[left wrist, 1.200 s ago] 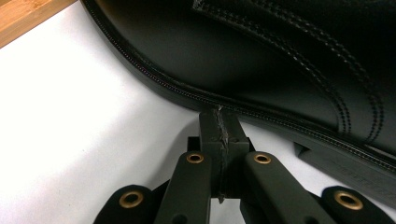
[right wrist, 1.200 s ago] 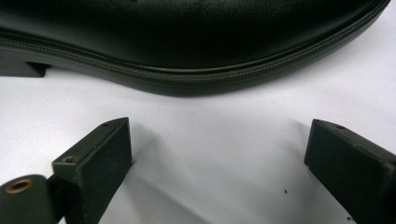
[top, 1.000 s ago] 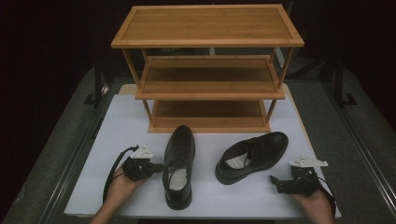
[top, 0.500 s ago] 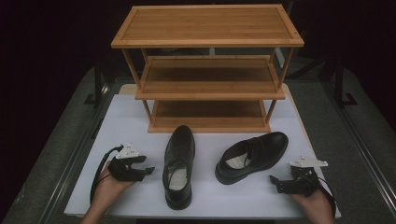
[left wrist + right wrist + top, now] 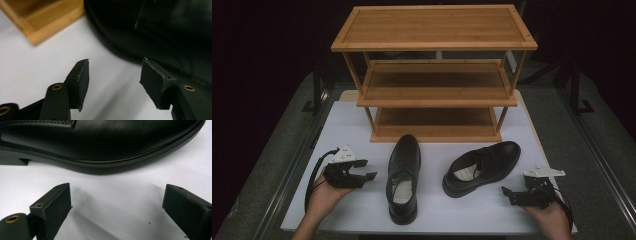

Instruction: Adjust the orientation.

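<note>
Two black shoes are seen before the wooden rack (image 5: 434, 85). Left of the left shoe (image 5: 403, 177), the left gripper (image 5: 364, 170) has been drawn back from it and raised, its jaws parted, empty. Right of the right shoe (image 5: 482, 167), the right gripper (image 5: 508, 193) is unmoved, spread wide, empty.

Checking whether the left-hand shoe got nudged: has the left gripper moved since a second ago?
Yes. The left gripper has pulled away from the left shoe toward the table's left edge, its jaws having just opened with nothing between them.
</note>
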### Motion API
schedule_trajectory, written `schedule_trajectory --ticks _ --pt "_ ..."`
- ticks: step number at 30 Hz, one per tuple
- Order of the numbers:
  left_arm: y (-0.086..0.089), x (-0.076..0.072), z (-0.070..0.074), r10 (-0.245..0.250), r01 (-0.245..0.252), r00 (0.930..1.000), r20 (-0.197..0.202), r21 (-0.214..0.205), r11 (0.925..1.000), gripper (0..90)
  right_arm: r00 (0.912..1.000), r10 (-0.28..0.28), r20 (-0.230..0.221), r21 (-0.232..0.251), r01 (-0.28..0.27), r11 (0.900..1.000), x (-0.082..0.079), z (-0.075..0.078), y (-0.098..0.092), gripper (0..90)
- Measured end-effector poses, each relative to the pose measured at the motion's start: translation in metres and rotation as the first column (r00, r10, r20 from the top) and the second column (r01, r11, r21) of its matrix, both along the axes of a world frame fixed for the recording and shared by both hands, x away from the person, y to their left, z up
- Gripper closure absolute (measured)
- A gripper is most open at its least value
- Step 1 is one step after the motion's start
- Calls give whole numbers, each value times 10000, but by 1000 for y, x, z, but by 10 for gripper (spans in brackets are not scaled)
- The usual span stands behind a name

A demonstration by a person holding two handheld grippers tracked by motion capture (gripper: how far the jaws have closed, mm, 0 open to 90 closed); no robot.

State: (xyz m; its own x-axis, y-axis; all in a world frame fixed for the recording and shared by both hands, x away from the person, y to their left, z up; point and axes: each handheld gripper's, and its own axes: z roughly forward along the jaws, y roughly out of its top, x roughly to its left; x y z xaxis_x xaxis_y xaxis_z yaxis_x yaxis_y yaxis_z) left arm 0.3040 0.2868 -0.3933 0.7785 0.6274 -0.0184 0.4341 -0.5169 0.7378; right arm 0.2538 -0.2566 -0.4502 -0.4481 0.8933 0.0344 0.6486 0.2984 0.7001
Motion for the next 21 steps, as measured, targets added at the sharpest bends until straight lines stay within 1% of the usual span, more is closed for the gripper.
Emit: schedule_trajectory --ticks 1,2,3,5,6,7,10,11,13,14,15,16,17,18,19,21 --pt "-3 2 4 -84 84 10000 0 -59 9999 427 10000 -15 -33 40 15 10000 0 1 0 82" --pt "-5 4 7 -167 167 9998 57 -87 9998 435 10000 -17 -67 75 18 10000 1 2 -1 135" --pt "-8 6 11 -206 207 9997 130 -104 9997 435 10000 37 -75 138 -36 9999 1 3 -1 149" --pt "-15 10 19 -468 471 9986 237 -121 9988 462 9999 9 -134 168 -6 9999 3 5 -2 150" --pt "-15 10 19 -468 471 9986 237 -121 9988 469 10000 10 -79 134 -9 9999 4 7 -3 159" --pt "-24 14 26 -642 650 9973 365 -197 9977 474 10000 -22 -90 150 24 9999 5 9 -3 159" --pt "-37 19 36 -996 1010 9938 498 -258 9946 505 9998 -171 -85 200 173 9996 9 14 -5 176" --pt "-43 21 40 -1197 1213 9915 512 -301 9922 534 9998 -202 -61 208 203 9996 10 15 -5 207" --pt "-54 24 46 -1442 1462 9879 576 -312 9888 578 9997 -226 23 334 225 9992 11 19 -8 258" --pt "-59 26 49 -1612 1634 9853 567 -370 9859 622 9997 -258 18 345 257 9991 13 20 -9 300" --pt "-59 26 49 -1612 1634 9853 567 -370 9859 660 9997 -258 18 345 257 9991 13 20 -9 300" --pt "-69 30 54 -1874 1897 9807 559 -391 9811 688 9993 -368 25 384 366 9986 17 23 -11 371" --pt "-69 30 54 -1874 1897 9807 559 -391 9811 721 9992 -399 30 399 397 9984 18 24 -12 395" --pt "-79 34 57 -2156 2180 9749 558 -408 9751 766 9990 -446 0 426 446 9981 20 25 -13 426" --pt "-84 36 58 -2230 2255 9733 546 -457 9732 788 9987 -514 -7 438 514 9977 22 25 -14 454" --pt "-93 40 60 -2498 2521 9672 468 -519 9663 870 9982 -602 20 476 600 9971 25 26 -17 527"
